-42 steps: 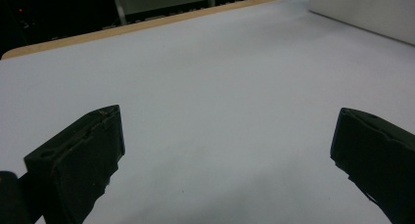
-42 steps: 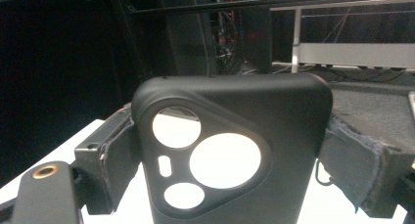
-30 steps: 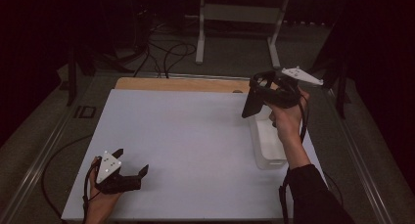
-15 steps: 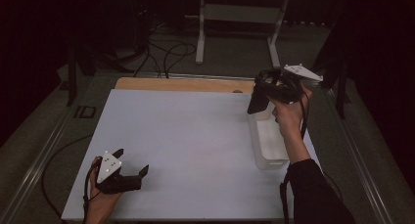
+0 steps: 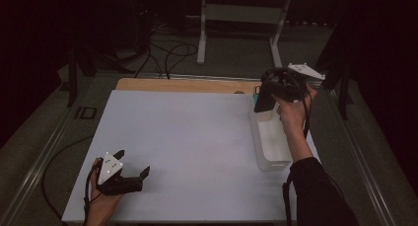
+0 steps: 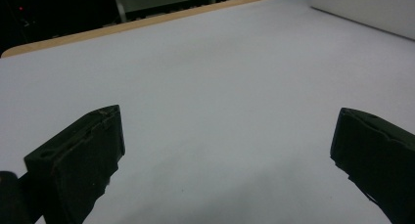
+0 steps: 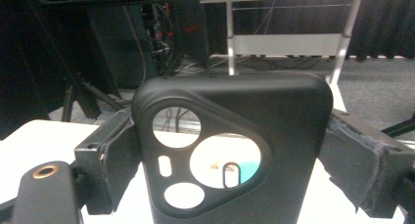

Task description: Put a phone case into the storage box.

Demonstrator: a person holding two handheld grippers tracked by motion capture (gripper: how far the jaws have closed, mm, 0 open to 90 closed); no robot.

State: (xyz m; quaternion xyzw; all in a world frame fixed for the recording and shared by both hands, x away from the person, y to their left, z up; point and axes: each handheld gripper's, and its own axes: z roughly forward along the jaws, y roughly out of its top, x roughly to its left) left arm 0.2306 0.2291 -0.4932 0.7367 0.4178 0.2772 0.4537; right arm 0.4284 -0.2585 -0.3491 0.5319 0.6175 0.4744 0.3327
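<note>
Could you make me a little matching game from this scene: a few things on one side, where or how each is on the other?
Things:
1. phone case
2. left gripper
3. white bin
4. wooden strip

States:
A. along the table's far edge
B. clamped between the right gripper's jaws
C. open, low over the white surface
D. at the table's right side

Pairs: 1-B, 2-C, 3-D, 4-A

Both grippers are black with blocky jaws. The left gripper (image 5: pixel 132 179) carries a grey three-cornered plate dotted with small dark screws, and a thin black cable loops from it past the hand. The right gripper (image 5: pixel 266 95) bears the same pale plate — its jaw pads look worn and frayed at the edges, with a brass-ringed hole beside them. A black sleeve (image 5: pixel 315 191) covers the right forearm.
</note>
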